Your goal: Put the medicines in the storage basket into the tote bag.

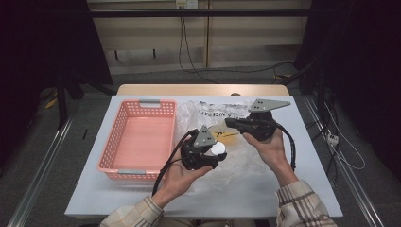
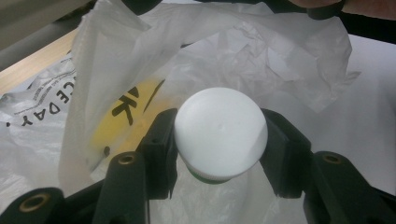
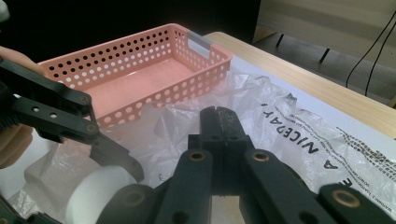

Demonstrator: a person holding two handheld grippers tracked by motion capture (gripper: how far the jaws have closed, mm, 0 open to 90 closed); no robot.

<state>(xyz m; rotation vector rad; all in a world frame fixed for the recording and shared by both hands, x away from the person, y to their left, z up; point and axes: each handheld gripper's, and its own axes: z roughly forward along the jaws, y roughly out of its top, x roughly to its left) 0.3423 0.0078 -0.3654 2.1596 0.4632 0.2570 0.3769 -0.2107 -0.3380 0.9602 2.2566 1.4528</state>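
My left gripper [image 1: 216, 152] is shut on a white-capped bottle [image 1: 218, 149]. Its black jaws press both sides of the round cap [image 2: 220, 133], which has a green ring under it. The bottle sits at the mouth of a clear plastic bag [image 1: 222, 111] with black lettering and a yellow mark [image 2: 116, 123]. My right gripper [image 1: 230, 122] is shut on the bag's upper edge [image 3: 219, 122] and lifts it, so the film [image 2: 261, 56] arches over the cap. In the right gripper view the left gripper [image 3: 109, 156] and the white bottle [image 3: 95, 191] are at the lower left.
A pink perforated basket [image 1: 142, 105] with nothing in it stands left of the bag, also in the right gripper view [image 3: 140, 79]. The white table top [image 1: 283, 189] has a wooden strip [image 1: 203, 90] along its far edge. Cables lie on the floor beyond.
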